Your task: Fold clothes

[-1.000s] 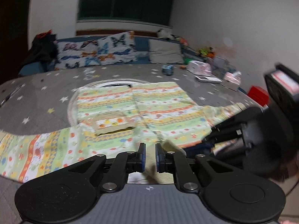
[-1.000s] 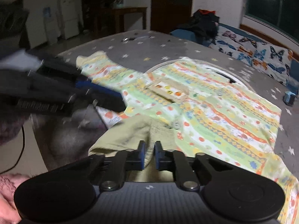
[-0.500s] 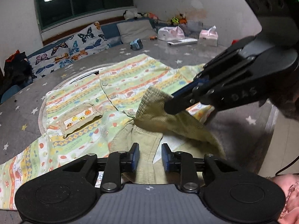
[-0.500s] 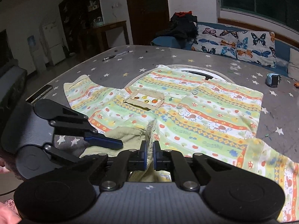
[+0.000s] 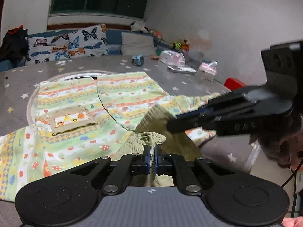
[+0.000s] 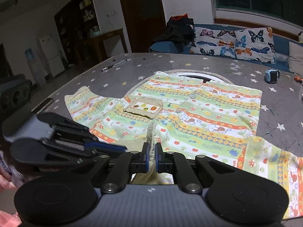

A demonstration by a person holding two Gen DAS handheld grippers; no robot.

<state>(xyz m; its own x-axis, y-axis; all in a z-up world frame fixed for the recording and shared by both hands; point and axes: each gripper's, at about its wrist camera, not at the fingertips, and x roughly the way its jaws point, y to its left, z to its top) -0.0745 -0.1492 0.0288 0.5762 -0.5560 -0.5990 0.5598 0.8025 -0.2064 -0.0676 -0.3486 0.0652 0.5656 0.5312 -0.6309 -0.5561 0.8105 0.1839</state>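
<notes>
**Q:** Now, what has just changed at the shirt's hem [image 5: 151, 141]?

**A:** Half a second ago the left gripper [image 5: 151, 159] stood spread; its jaws have since pressed together on the ribbed olive hem at lower centre. The right gripper [image 6: 151, 159] stays pinched on the same band.

**Q:** Where does the striped shirt [image 6: 198, 113] lie?

**A:** Mid-frame, flat and open on the star-patterned mat [image 6: 132, 66], pocket [image 5: 71, 120] upward. Both holds being set, the bottom edge can probably be carried toward the collar.

Raised letters "DAS" on side of right claw [image 5: 171, 127]; nothing else legible.
</notes>
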